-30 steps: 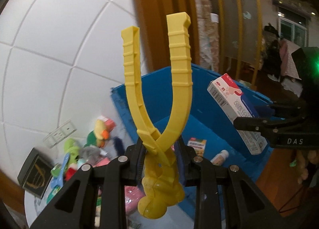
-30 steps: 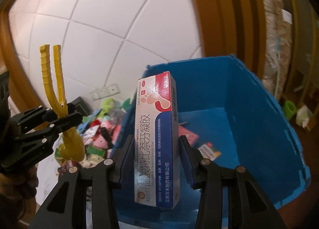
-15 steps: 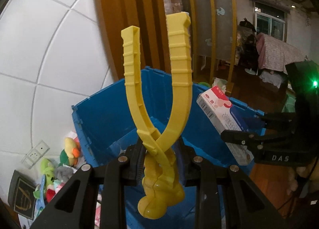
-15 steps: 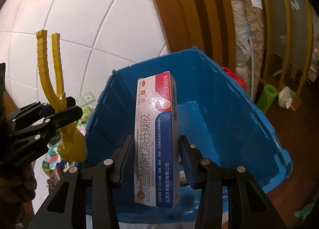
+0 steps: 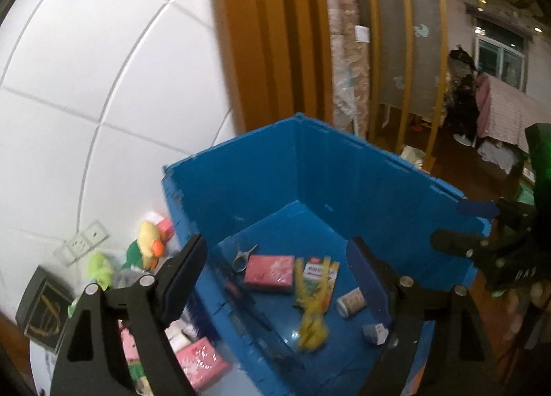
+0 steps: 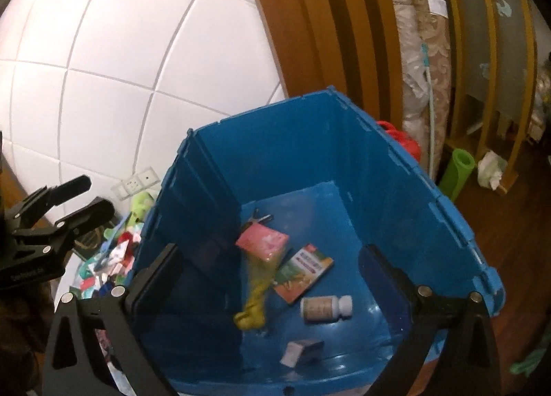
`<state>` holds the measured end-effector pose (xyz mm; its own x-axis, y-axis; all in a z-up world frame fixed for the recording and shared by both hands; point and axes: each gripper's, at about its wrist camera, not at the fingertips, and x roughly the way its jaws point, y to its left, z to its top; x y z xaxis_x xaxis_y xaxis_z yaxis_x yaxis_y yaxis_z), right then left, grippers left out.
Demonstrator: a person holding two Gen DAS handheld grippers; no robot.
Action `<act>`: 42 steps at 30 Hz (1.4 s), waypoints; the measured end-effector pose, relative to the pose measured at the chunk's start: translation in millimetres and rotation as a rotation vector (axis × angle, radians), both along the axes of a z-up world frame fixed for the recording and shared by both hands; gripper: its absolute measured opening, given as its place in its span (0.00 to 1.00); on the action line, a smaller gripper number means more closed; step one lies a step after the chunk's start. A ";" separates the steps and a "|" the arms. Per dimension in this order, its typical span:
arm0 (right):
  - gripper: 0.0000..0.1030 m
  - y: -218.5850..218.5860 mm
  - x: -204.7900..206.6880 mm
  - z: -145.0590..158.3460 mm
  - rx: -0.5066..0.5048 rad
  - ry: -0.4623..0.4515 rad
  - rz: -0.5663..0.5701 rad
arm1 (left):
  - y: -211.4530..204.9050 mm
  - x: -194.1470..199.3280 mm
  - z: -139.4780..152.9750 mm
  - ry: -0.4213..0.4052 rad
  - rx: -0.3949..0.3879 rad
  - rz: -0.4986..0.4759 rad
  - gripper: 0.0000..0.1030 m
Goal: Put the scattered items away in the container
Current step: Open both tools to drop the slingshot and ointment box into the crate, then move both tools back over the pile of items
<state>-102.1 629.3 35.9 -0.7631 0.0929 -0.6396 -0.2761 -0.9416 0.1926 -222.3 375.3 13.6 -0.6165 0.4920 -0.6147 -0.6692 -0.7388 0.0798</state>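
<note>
Both pairs of jaws have just been opening and stand wide apart with nothing between them. The left gripper (image 5: 279, 279) and the right gripper (image 6: 268, 279) hang above the open blue plastic crate (image 6: 344, 141). On its floor, below the jaws, lie the blurred yellow plastic tongs (image 6: 256, 292), the small white-and-blue carton (image 6: 301, 351), a pink wrapped packet (image 6: 261, 241), an orange-green sachet (image 6: 304, 272), a white pill bottle (image 6: 325, 307) and small metal scissors (image 5: 242, 256). The crate's rim is clear all round. Left of the crate, a heap of toys and packets (image 5: 148, 251) covers a white tabletop against a white tiled wall (image 5: 86, 86). Wooden framing (image 6: 330, 34) and a dark wooden floor (image 6: 516, 217) lie beyond.
</note>
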 end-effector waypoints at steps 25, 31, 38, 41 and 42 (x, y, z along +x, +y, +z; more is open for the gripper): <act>1.00 -160.9 -67.0 -7.1 0.049 -0.013 0.365 | -225.6 28.1 -30.2 -0.071 0.026 0.443 0.80; 1.00 -216.9 -74.9 -15.1 0.060 -0.027 0.458 | -289.0 45.0 -50.1 -0.088 -0.024 0.539 0.80; 1.00 -268.5 -77.9 -32.2 0.077 -0.069 0.505 | -326.2 62.4 -91.9 -0.136 -0.117 0.532 0.80; 1.00 -282.6 -78.6 -42.2 0.091 -0.091 0.497 | -336.3 66.2 -114.4 -0.186 -0.125 0.511 0.80; 1.00 -286.1 -79.5 -46.7 0.091 -0.102 0.492 | -338.0 67.8 -121.4 -0.198 -0.132 0.501 0.80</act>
<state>-181.5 343.2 -10.8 -0.6644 -0.2032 -0.7192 0.1915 -0.9765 0.0989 -154.4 37.3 -107.8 -0.6220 0.0796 -0.7789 -0.2504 -0.9628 0.1016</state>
